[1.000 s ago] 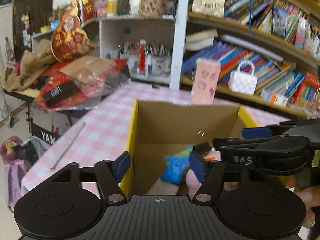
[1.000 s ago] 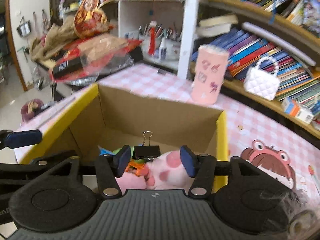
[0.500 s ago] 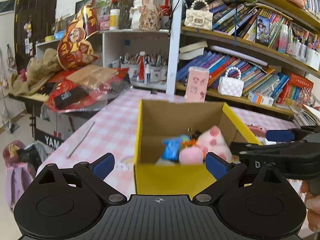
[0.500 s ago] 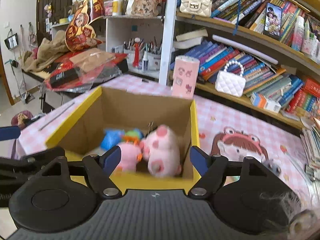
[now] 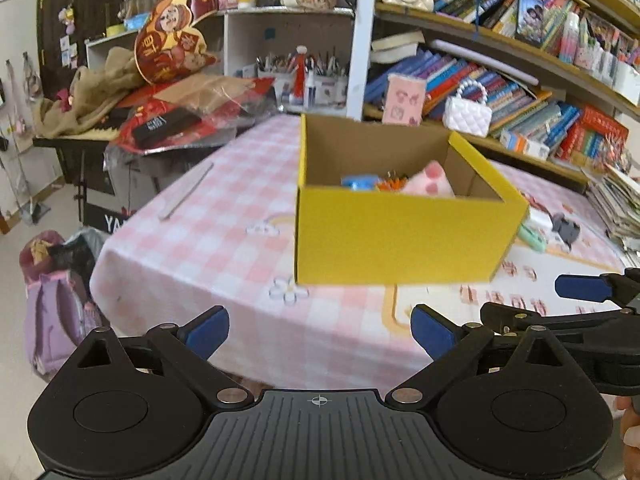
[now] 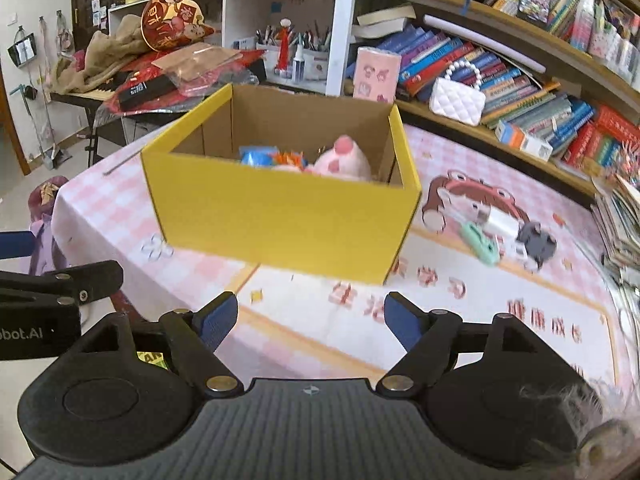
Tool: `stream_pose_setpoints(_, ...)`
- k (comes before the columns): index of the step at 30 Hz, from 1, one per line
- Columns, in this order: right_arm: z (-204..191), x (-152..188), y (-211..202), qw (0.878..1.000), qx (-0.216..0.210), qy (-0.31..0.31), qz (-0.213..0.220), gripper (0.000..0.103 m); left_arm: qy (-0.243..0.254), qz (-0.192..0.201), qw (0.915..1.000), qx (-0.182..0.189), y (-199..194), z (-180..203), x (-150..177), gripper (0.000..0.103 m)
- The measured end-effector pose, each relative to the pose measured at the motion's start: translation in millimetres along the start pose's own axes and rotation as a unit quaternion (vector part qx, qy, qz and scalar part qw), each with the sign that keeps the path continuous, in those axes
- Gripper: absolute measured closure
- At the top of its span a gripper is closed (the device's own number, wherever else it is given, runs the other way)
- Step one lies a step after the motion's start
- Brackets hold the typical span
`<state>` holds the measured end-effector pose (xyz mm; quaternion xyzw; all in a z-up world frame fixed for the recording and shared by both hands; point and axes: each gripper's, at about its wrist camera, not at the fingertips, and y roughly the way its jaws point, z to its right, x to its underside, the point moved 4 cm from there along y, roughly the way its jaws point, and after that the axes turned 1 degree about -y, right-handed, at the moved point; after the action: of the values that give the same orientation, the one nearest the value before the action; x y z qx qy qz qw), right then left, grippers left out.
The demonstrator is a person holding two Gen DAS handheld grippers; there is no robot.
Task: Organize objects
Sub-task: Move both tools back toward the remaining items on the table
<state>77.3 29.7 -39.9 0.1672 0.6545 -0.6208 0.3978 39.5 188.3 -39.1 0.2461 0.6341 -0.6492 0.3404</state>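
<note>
We hold the left hand-held gripper (image 5: 320, 330) and the right hand-held gripper (image 6: 311, 316) empty, jaws apart, short of the yellow box (image 6: 280, 216) holding the pink plush (image 6: 340, 160). Next, we judge, we reach right for the loose items (image 6: 504, 232) on the surface (image 6: 440, 312).

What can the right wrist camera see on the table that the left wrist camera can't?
Only the right wrist view shows the cartoon frog print on the tablecloth. Only the left wrist view shows the whole purple backpack on the floor. Both show the yellow box holding the pink plush toy, the green, white and grey bits lying beside it, and the open, empty left gripper and right gripper.
</note>
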Motion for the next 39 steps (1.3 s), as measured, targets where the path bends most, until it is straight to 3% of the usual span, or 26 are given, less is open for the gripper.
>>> stream_pose_setpoints(16, 33.4, 57.9, -30.6, 0.995, 0.063, 0.064, -0.047, 0.019, 0.05, -0.061, 0.9948, 0.064, -1.5, 45.2, 33.7, 0.004)
stream_pose_setpoints(28, 104.9, 88.0, -54.5, 0.979, 0.144, 0.13, -0.063, 0.017, 0.119, -0.078, 0.9796, 0.142, 14.6, 126.4, 32.8, 0.004)
stream_pose_setpoints(39, 174.9, 96.7, -50.5, 0.968, 0.172, 0.164, -0.078, 0.017, 0.152, -0.091, 0.9699, 0.167, 39.2, 197.3, 23.6, 0.004)
